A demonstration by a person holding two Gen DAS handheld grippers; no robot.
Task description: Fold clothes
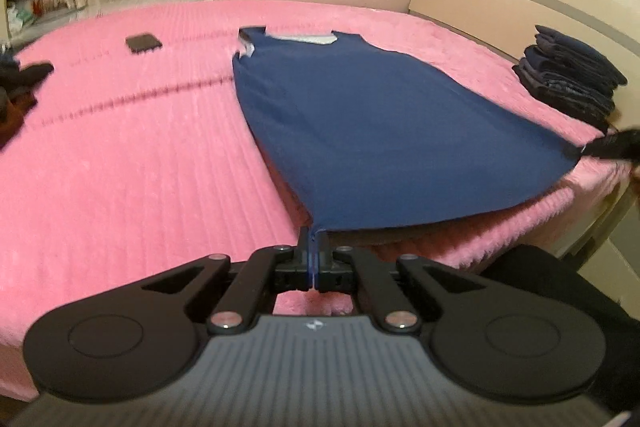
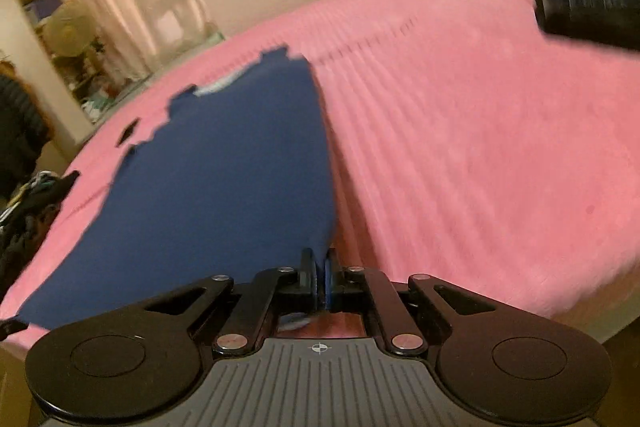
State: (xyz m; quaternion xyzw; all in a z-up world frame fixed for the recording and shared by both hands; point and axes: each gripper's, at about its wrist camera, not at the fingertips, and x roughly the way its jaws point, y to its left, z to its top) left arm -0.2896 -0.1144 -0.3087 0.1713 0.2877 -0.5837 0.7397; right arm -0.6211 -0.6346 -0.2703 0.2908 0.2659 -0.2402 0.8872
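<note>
No readable writing or brand name is shown in either view; only a small round emblem is seen on the grey ribbed body of each gripper, and a pale patch at the neck of the shirt (image 1: 360, 115) is too small to be read. In the left wrist view, a dark heap (image 1: 18, 87) is seen at the far left edge of the pink bed (image 1: 140, 147), and a flat black item (image 1: 143, 43) lies further back, apart from the shirt. The shirt is navy, plain and smooth, and is laid flat right of the bed's middle with its neck away from the camera and its hem at the near edge. The hem is drawn taut between two corners. The left gripper (image 1: 313, 239) is closed on the near left hem corner, with blue cloth pinched between its jaws. At the far right, a stack (image 1: 572, 79) of folded dark clothes sits by the headboard, and below it the right gripper (image 1: 588, 147) is seen at the other hem corner. In the right wrist view, which is blurred, the shirt fills the left half and the right gripper is closed on its corner, with blue fabric caught between the jaws.
</note>
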